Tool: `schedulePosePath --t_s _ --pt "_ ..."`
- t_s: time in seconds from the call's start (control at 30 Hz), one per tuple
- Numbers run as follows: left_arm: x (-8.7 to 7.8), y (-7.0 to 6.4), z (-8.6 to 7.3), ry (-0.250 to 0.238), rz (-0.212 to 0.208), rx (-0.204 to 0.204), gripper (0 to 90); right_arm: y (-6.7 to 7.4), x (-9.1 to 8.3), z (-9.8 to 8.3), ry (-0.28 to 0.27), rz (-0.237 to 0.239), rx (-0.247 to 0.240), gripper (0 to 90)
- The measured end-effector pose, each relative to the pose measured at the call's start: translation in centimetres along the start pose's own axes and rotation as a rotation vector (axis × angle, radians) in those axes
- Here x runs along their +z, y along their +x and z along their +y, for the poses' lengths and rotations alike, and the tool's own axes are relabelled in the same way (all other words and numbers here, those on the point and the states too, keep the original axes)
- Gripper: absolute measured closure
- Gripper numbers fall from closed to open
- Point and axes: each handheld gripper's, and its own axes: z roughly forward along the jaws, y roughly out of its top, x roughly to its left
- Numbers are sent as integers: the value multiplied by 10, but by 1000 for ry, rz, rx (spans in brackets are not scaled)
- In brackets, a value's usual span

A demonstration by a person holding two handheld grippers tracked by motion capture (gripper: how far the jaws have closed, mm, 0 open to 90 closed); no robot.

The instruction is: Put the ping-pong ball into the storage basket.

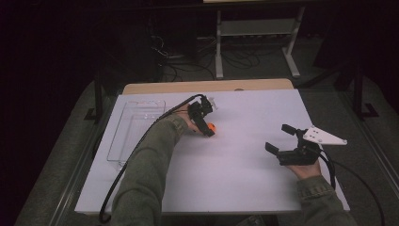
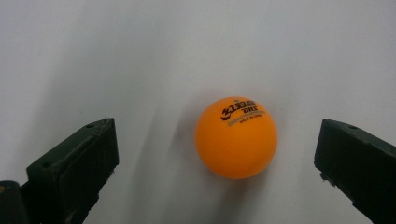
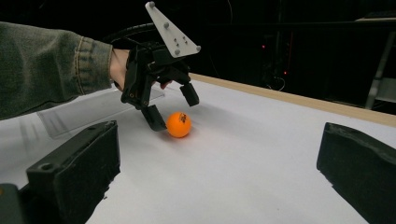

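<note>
Sleeved forearms enter the high view at six o'clock; the left gripper [image 1: 205, 123] stands over the orange ball [image 1: 211, 127] mid-bench [image 1: 244, 183], the clear tray [image 1: 134, 129] at its nine o'clock, the right gripper [image 1: 281, 138] spread wide, holding nothing.

Left gripper view: jaws wide apart, ball between them, untouched.

Right gripper view: ball on the bench at eleven o'clock, between the left gripper's jaws.
</note>
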Motion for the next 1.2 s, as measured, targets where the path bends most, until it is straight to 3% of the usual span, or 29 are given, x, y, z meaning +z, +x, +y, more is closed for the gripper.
schedulePosePath --t_s 0.4,0.63,0.8,1.0,1.2 --pt "3 -1 -1 23 -4 18 0 0 0 0 2 -2 1 0" --pt "5 -1 -2 65 -1 8 7 0 0 0 1 -2 3 0" --pt "4 -3 0 43 8 23 60 -1 0 0 3 -3 5 0" --pt "6 -4 0 57 8 32 129 -1 0 0 4 -3 4 0" --pt "5 -4 0 41 -15 34 200 -1 -1 0 5 -4 7 0"
